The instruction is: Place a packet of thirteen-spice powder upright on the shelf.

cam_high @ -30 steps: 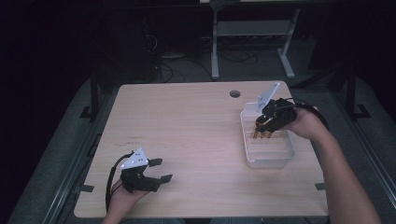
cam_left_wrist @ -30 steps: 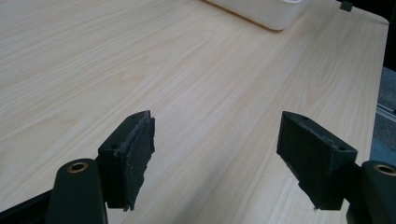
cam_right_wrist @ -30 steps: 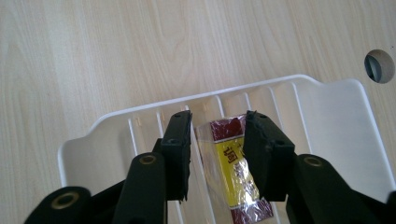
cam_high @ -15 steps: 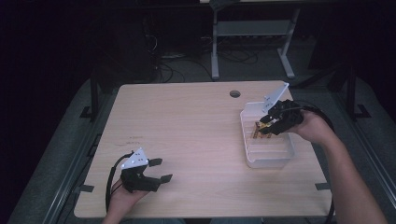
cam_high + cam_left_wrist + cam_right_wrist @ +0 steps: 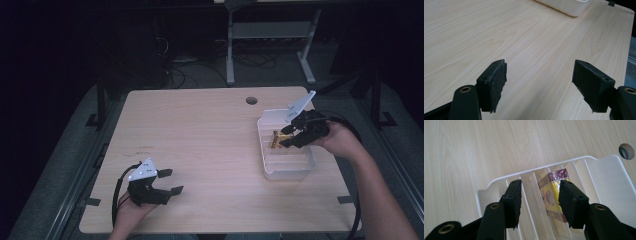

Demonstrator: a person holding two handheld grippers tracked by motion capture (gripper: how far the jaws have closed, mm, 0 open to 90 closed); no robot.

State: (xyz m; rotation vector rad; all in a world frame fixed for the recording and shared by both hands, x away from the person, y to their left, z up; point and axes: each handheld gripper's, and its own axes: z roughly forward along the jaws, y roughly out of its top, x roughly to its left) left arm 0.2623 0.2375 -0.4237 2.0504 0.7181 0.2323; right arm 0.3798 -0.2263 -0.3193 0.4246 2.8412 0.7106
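A small yellow and maroon box point(image 5: 551, 192) lies in a slot of the white ribbed tray point(image 5: 604, 177) at the table's right side. My right gripper point(image 5: 540, 195) hovers over it, and its jaws have just been opening. The box sits between them, partly behind the right jaw, and the left pad stands apart from it. From above, the right gripper point(image 5: 286, 136) reaches over the tray point(image 5: 287, 172) and the box point(image 5: 276, 139). My left gripper point(image 5: 170, 181) rests near the table's front left edge. Its jaws point(image 5: 540, 85) are open wide with nothing between them.
A round cable hole point(image 5: 251, 100) lies in the tabletop just behind the tray. The tray's near corner point(image 5: 566, 5) shows far off in the left gripper view. Bare wood spreads between the two hands. Dark floor and a desk frame lie beyond the table.
The right gripper's jaws have spread apart over the box, which stays in the tray. The left hand has not moved.
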